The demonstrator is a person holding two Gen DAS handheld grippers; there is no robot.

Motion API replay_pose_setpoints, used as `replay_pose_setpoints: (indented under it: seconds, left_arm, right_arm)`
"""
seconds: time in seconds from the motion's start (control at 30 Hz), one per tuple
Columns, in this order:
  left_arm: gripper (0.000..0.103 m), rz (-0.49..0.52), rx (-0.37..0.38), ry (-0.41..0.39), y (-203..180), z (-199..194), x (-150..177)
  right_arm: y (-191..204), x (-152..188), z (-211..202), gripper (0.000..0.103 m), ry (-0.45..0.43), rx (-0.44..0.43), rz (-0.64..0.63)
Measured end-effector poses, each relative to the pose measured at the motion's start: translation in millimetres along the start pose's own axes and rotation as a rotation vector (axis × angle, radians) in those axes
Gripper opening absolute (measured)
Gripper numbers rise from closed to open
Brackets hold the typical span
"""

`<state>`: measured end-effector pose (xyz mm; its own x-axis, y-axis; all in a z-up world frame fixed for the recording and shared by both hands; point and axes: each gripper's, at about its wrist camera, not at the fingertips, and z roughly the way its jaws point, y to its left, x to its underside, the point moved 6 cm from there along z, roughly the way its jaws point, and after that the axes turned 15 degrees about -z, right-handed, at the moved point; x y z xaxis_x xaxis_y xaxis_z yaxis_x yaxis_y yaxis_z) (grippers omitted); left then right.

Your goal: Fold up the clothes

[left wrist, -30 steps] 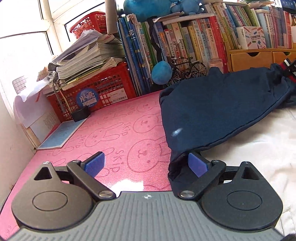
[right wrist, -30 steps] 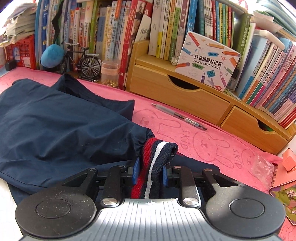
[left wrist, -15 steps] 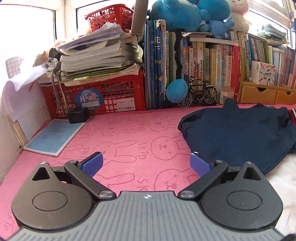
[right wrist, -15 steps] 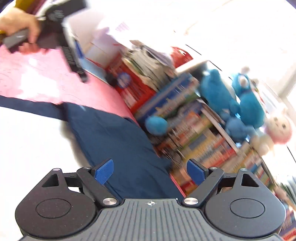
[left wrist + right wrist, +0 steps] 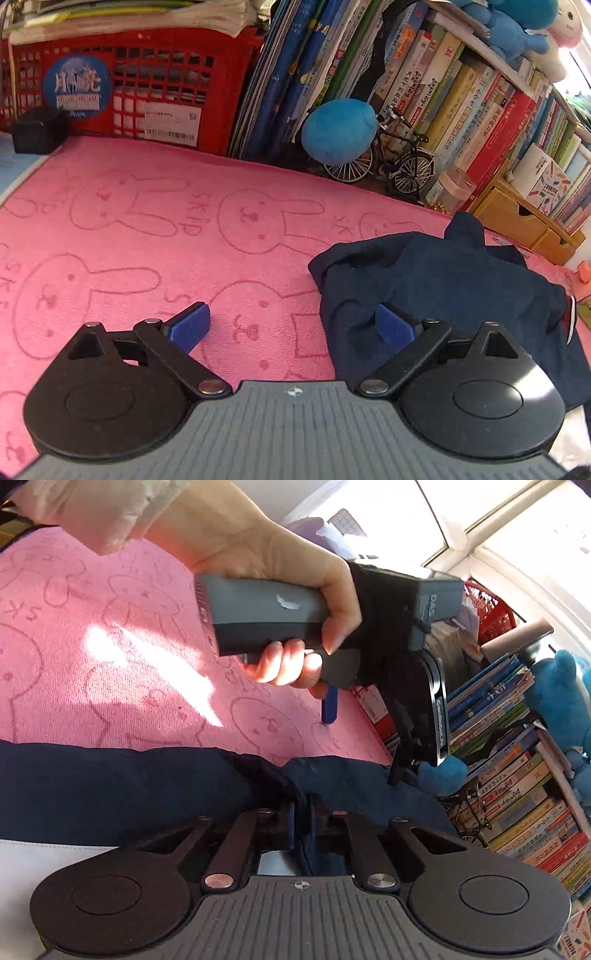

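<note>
A navy garment [image 5: 443, 288] lies crumpled on the pink rabbit-print mat [image 5: 147, 229], a red-and-white striped cuff [image 5: 570, 317] showing at its right edge. My left gripper [image 5: 291, 325] is open above the mat; its right pad [image 5: 393, 326] hovers over the garment's left edge and nothing is between the fingers. In the right wrist view the garment [image 5: 147, 779] stretches across the front. My right gripper [image 5: 303, 812] is closing tight on a fold of that navy cloth, pads pressing it. A hand [image 5: 280, 568] holds the left gripper [image 5: 364, 740] just beyond.
Behind the mat stand a red crate [image 5: 155, 81] of papers, a row of books [image 5: 443, 103], a blue plush ball [image 5: 338, 131], a model bicycle [image 5: 399, 162] and wooden drawers [image 5: 517, 218]. White cloth [image 5: 44, 860] lies at the near left.
My right gripper let go of the striped cuff, opened wide, swung round and shut on a fold of navy cloth. My left gripper stayed open and came in over the garment's left edge.
</note>
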<state>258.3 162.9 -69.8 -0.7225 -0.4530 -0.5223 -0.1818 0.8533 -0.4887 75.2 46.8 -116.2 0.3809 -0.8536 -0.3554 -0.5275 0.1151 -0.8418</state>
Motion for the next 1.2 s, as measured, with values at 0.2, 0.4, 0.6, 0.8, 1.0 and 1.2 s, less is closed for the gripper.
replay_pose_setpoints:
  seconds: [0.2,0.4,0.6,0.8,1.0,1.2]
  left_arm:
    - [0.016,-0.059,0.143,0.068,-14.6,18.2,-2.8]
    - [0.007,-0.119,0.164,0.041,-13.0,19.9,-22.6]
    - [0.007,-0.235,0.162,0.029,-0.3,23.2,-41.6]
    - [0.005,-0.299,0.136,-0.164,-0.8,7.8,-77.7]
    - [0.03,-0.033,0.082,-0.148,-25.0,-22.3,-49.2]
    - [0.078,0.187,-0.055,-0.196,-15.9,-73.7,32.9]
  right_arm:
    - [0.1,-2.7,3.1,0.008,-0.006,0.045,-0.041]
    - [-5.6,-4.8,10.6,0.008,0.003,0.059,-0.046]
    - [-4.1,-4.1,12.8,0.007,0.012,0.05,-0.038]
    - [-2.5,-3.8,13.6,0.005,0.011,0.037,-0.037]
    - [1.2,-5.8,8.5,0.005,0.012,0.033,-0.034]
    - [0.3,-7.2,-3.9,0.014,-0.008,0.015,0.006]
